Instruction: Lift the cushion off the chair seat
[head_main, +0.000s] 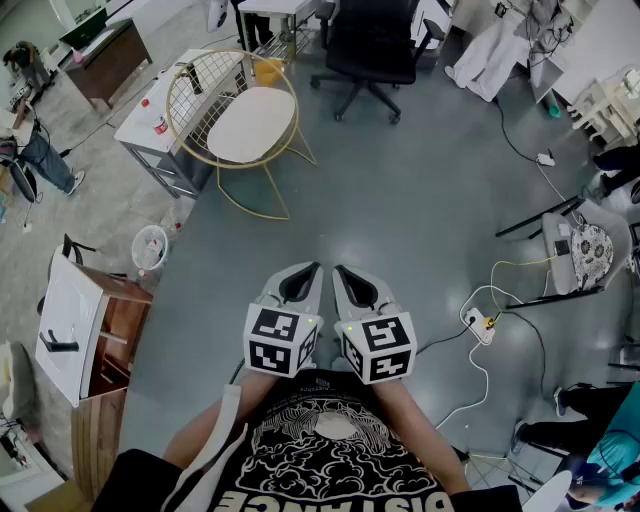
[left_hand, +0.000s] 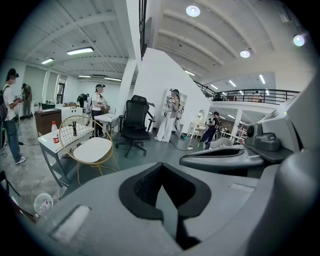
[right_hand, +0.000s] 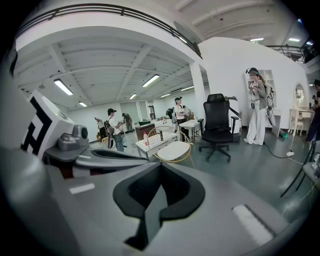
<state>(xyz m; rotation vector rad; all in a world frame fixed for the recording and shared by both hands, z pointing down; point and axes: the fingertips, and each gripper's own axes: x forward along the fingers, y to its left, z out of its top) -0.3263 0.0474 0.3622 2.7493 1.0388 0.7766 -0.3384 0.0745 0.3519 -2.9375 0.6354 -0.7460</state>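
At your far left stands a wooden cabinet with a white top (head_main: 72, 318). Just past it, a small white mesh waste bin (head_main: 150, 247) sits on the grey floor (head_main: 400, 200). Further up that side is a white table on metal legs (head_main: 140, 110), carrying a clear bottle with a red cap and label (head_main: 160, 126).

Just beside the table is the round gold wire-frame chair (head_main: 205, 85). The round cream-white cushion (head_main: 250, 124) lies flat on its seat, inside the gold hoop, well apart from both of your tools.

You hold the two tools side by side in front of your chest, tipped a little down toward the floor. Your grey left gripper (head_main: 303, 280) has its jaws brought together, with the black pads meeting at the tip and nothing between them. Your grey right gripper (head_main: 352, 284), just beside it, reads the same: jaws together, nothing caught in them.

Beyond them, to the right of the gold chair, a black swivel office chair (head_main: 372, 45) stands on castors. On the floor to your right lies a white power strip (head_main: 480, 326) with a yellow cable (head_main: 515, 263) running from it. At the far right is a pale seat with a black-and-white patterned pad (head_main: 591, 252). In the gripper views, several people (left_hand: 97, 106) stand around the tables at the far side of the room.
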